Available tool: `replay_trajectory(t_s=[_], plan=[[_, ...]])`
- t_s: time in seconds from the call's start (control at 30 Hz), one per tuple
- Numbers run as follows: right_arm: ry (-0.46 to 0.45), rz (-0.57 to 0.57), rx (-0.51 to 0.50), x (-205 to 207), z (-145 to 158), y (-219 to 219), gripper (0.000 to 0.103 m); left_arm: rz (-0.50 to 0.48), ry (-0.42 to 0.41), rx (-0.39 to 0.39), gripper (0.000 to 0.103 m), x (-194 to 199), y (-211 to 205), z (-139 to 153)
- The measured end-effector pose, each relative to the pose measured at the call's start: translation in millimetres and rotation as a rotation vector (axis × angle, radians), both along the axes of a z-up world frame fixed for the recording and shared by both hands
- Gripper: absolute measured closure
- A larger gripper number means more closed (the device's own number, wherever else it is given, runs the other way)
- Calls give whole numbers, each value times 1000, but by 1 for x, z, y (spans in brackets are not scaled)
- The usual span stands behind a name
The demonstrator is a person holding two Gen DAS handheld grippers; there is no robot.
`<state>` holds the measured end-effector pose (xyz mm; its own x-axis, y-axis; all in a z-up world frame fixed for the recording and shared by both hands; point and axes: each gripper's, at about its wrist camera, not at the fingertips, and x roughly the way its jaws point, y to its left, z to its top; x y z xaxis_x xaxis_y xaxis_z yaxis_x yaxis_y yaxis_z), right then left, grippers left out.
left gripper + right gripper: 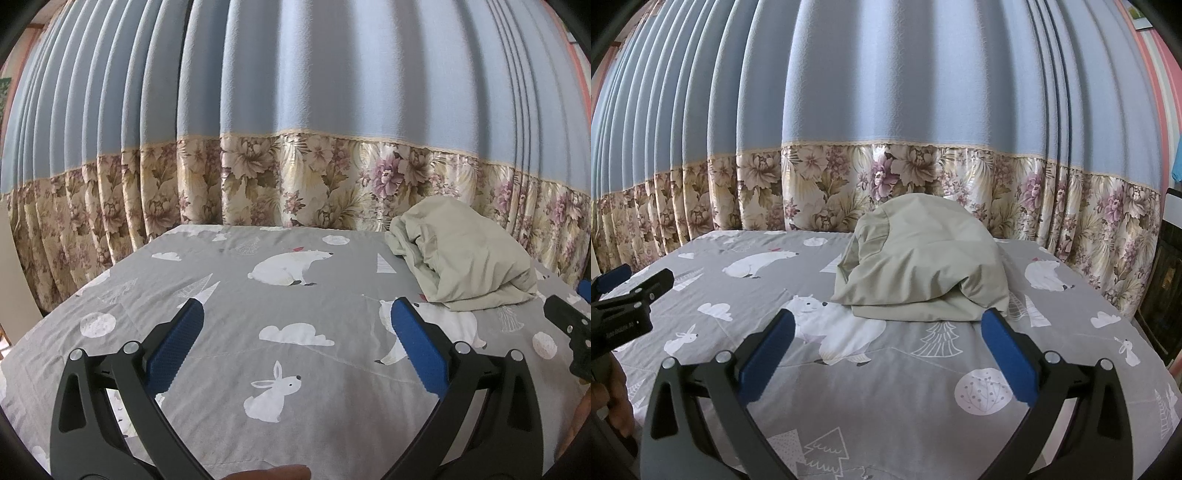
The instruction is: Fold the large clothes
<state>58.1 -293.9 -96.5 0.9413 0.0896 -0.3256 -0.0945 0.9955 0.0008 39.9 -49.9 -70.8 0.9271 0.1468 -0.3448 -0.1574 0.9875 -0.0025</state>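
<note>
Garment (923,258): pale sage-green, plain, no print. Lies bunched in a rounded heap on the grey animal-print bedsheet (871,398), not spread. Top domes up smooth with a curved seam on its left side; lower edge shows stacked flat layers and soft creases. Can't tell what kind of garment it is.

Relative to the garment: floral-bordered blue curtain (886,110) right behind it, printed polar bear touching its front-left edge, printed tree just in front.

Right gripper (888,328): fingers spread wide, holding nothing, just in front of the garment, clear of it.

Left gripper (297,317): fingers also spread wide, empty, off to the garment's left, over bare sheet.
</note>
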Motion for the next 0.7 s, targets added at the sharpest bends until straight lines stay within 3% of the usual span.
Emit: replay_trajectory(t_s=[0.7], plan=[[4, 7, 0, 0, -1, -1, 2, -19, 2, 3, 3, 1, 5, 2]])
